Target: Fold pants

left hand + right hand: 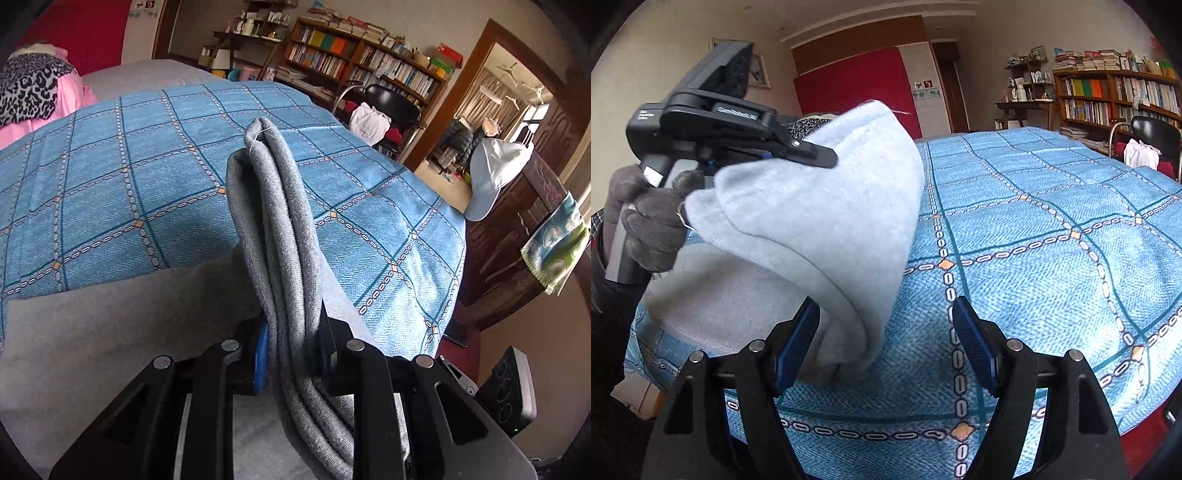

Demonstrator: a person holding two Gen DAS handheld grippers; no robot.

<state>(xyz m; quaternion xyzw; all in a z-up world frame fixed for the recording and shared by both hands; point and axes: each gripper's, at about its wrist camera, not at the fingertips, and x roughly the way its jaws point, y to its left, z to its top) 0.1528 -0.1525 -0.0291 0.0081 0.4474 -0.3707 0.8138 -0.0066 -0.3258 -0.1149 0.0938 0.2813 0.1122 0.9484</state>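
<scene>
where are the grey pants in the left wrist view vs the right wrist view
Left wrist: the folded grey fleece pants rise up the centre, clamped in the left gripper.
Right wrist: they hang centre-left, lifted above the bed, beside the open right gripper.
Shared landmark: the blue checked bedspread.

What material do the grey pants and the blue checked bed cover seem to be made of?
The grey folded pants, clamped in the left gripper, look like soft knitted cotton fleece: matte, heathered, thick rolled edges. The blue checked bed cover looks like woven fabric, perhaps cotton: visible diagonal weave, no shine.
</scene>
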